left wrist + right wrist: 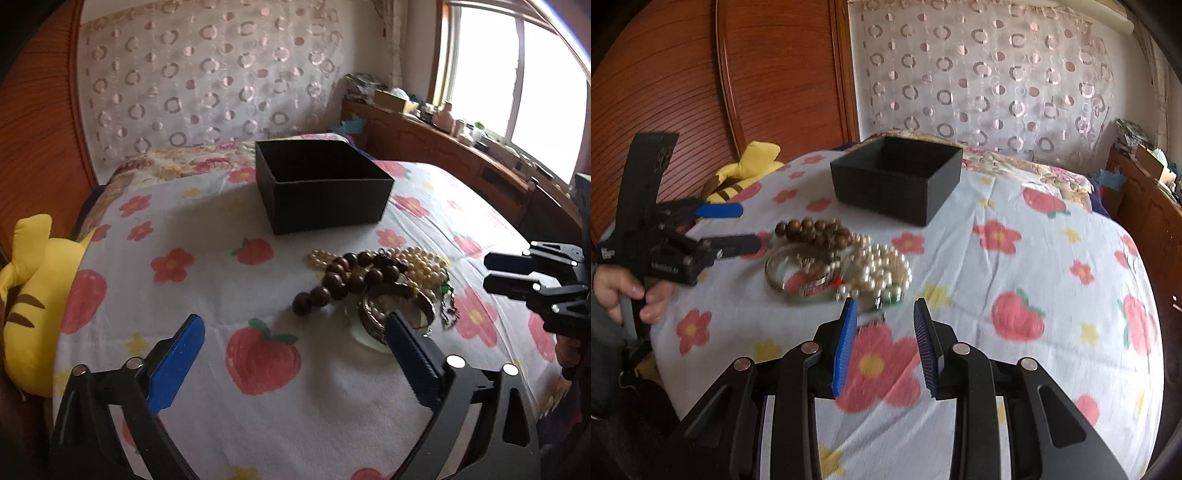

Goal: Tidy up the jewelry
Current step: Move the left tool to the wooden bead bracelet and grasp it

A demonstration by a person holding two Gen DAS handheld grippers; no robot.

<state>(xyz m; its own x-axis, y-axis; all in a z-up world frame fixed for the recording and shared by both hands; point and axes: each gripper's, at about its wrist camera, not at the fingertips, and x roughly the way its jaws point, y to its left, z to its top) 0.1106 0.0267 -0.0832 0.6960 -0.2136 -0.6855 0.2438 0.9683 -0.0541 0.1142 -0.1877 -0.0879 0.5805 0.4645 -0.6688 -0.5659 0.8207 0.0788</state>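
Approaching the jewelry pile (384,284) on the bedspread (314,387), just short of the empty black box (321,184). Left gripper (295,354) spread wide, nothing held, presumably for bulky beads. Right gripper (884,347) partly parted, empty, nearing the pearls (882,269).

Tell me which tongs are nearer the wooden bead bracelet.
Left. The left tongs sit open right beside the wooden bead bracelet; the right tongs stand past the pearls.

**Background stuff around the bed**

Bed's got a strawberry-and-flower sheet (229,266). Yellow striped plush toy (29,306) sits far left of the left hand-held gripper (295,328). Circle-pattern curtain (207,74) straight ahead, cluttered wooden sideboard (443,147) and bright window (517,74) off right.
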